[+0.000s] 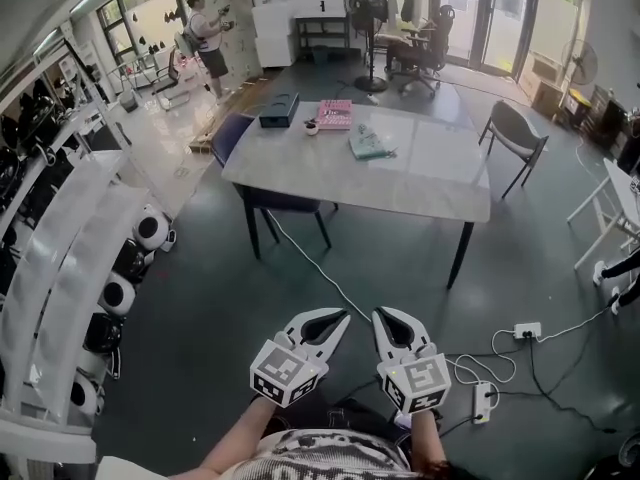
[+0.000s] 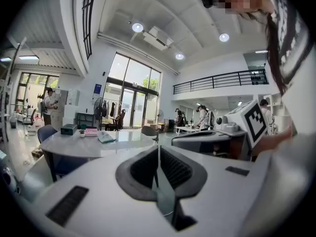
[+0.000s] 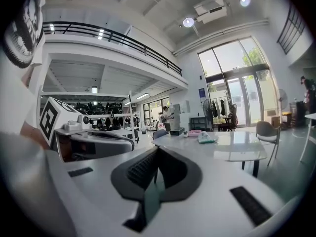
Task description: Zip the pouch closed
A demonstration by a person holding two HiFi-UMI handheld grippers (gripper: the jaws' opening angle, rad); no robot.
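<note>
Though open floor (image 1: 390, 268) fronts the table (image 1: 400, 196), the pouch (image 1: 372, 144) lies mid-top.

The rectangular pale grey stone-look table (image 1: 400, 183) on black legs carries a dark oblong box (image 1: 279, 110), a flat pink box (image 1: 334, 114), a small cup (image 1: 311, 127) and a crumpled pale green fabric pouch (image 1: 371, 144), all on its far half.

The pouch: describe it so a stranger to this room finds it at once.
Start at the large grey table in the middle of the room. On its far half lies a loose row of things; the pouch is the rightmost in the head view, beside the pink box. It alone is soft, crumpled and pale green, while the pink box and dark case are boxy.
</note>
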